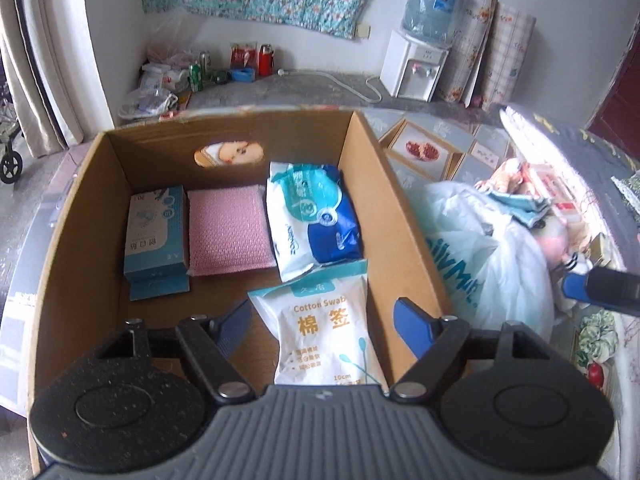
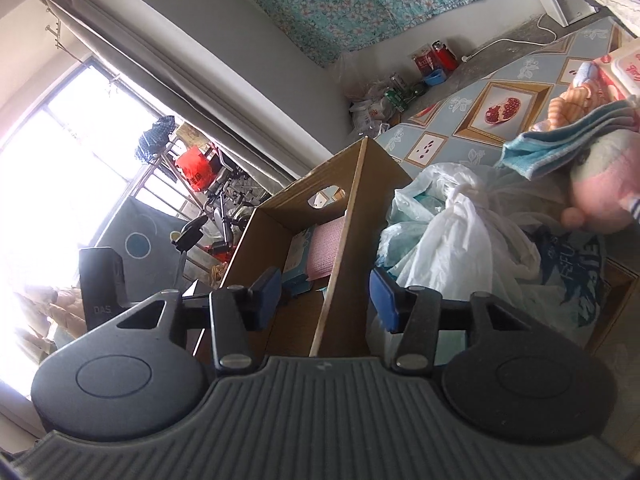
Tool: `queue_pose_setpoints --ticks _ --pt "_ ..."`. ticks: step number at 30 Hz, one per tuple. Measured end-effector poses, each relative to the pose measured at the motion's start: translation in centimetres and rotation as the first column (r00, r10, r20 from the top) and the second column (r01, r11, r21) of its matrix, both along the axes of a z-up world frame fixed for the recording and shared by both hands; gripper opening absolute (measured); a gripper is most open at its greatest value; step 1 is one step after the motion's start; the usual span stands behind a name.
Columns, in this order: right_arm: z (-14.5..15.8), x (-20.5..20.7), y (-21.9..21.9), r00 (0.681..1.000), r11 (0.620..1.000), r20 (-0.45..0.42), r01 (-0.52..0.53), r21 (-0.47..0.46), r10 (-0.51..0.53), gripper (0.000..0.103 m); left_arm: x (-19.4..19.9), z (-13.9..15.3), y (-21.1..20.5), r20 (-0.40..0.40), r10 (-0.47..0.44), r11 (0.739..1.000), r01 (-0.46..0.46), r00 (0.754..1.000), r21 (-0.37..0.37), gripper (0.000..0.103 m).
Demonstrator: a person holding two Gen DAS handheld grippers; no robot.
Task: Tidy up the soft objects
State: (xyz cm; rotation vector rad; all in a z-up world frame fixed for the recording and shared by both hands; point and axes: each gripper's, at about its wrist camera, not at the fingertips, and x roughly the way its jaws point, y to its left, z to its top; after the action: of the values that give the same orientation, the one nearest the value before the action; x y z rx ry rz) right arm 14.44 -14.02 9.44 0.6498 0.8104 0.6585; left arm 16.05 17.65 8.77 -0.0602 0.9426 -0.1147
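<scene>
An open cardboard box (image 1: pixel 400 200) stands on the patterned table. Inside it lie a blue carton (image 1: pixel 156 236), a pink textured pad (image 1: pixel 228 232), a blue and white wipes pack (image 1: pixel 316 220) and a white cotton swab bag (image 1: pixel 328 332). My left gripper (image 1: pixel 323 326) hangs open above the swab bag, its pads clear of it. My right gripper (image 2: pixel 326 298) is open and holds nothing, just outside the box's right wall (image 2: pixel 344 264); one of its fingers (image 1: pixel 576 288) shows in the left wrist view. A folded blue towel (image 2: pixel 560 144) and a pink plush toy (image 2: pixel 604 200) lie to the right.
A crumpled white plastic bag (image 1: pixel 480 256) lies against the box's right side, with more soft items and packets (image 1: pixel 560 196) behind it. A water dispenser (image 1: pixel 416 64) and floor clutter (image 1: pixel 192 72) stand by the far wall. A window and curtain (image 2: pixel 120 92) are on the left.
</scene>
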Motion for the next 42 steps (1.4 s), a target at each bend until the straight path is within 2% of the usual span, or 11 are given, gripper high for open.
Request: queue_pose_setpoints --ticks 4,8,13,20,26,29,33,37,40,42 --pt "-0.9 -3.2 -3.0 0.998 0.997 0.000 0.068 -0.037 -0.068 0.052 -2.2 2.9 -1.1 0.126 -0.004 1.000 0.003 0.992 0.010 0.082" --pt "-2.3 -5.6 -5.9 0.990 0.989 -0.032 0.135 -0.058 -0.137 0.053 -4.4 5.5 -3.2 0.250 -0.050 0.999 0.046 0.967 0.022 0.088" --pt "-3.6 -7.7 -9.4 0.973 0.973 -0.051 0.222 -0.070 -0.225 0.055 -5.7 6.7 -7.6 0.314 -0.170 0.985 0.161 0.934 0.054 0.093" --pt "-3.6 -8.8 -13.3 0.950 0.948 -0.019 0.311 -0.067 -0.313 0.058 -4.2 5.7 -14.4 0.317 -0.309 0.951 0.282 0.897 0.129 0.093" --pt "-3.2 -7.1 -15.6 0.939 0.931 0.041 0.345 -0.121 -0.342 0.059 -2.1 3.2 -19.3 0.249 -0.372 0.928 0.362 0.894 0.085 0.092" --pt "-3.1 -5.1 -16.8 0.938 0.930 0.053 0.346 -0.123 -0.342 0.059 -1.2 1.9 -21.4 0.222 -0.389 0.921 0.379 0.894 0.090 0.089" --pt "-3.2 -1.2 -18.2 0.949 0.942 0.036 0.317 -0.113 -0.315 0.061 0.1 0.2 -23.5 0.183 -0.411 0.910 0.392 0.893 0.133 0.083" --pt "-3.5 3.5 -18.3 0.966 0.957 0.013 0.257 -0.135 -0.258 0.067 1.7 -1.8 -25.4 0.105 -0.462 0.882 0.444 0.881 0.160 0.080" --pt "-3.6 6.8 -18.2 0.972 0.961 -0.012 0.230 -0.155 -0.235 0.067 2.9 -2.6 -26.2 0.077 -0.458 0.882 0.441 0.886 0.168 0.075" --pt "-3.8 8.8 -18.3 0.973 0.967 -0.050 0.218 -0.133 -0.226 0.067 3.7 -2.6 -26.4 0.077 -0.456 0.881 0.438 0.886 0.177 0.072"
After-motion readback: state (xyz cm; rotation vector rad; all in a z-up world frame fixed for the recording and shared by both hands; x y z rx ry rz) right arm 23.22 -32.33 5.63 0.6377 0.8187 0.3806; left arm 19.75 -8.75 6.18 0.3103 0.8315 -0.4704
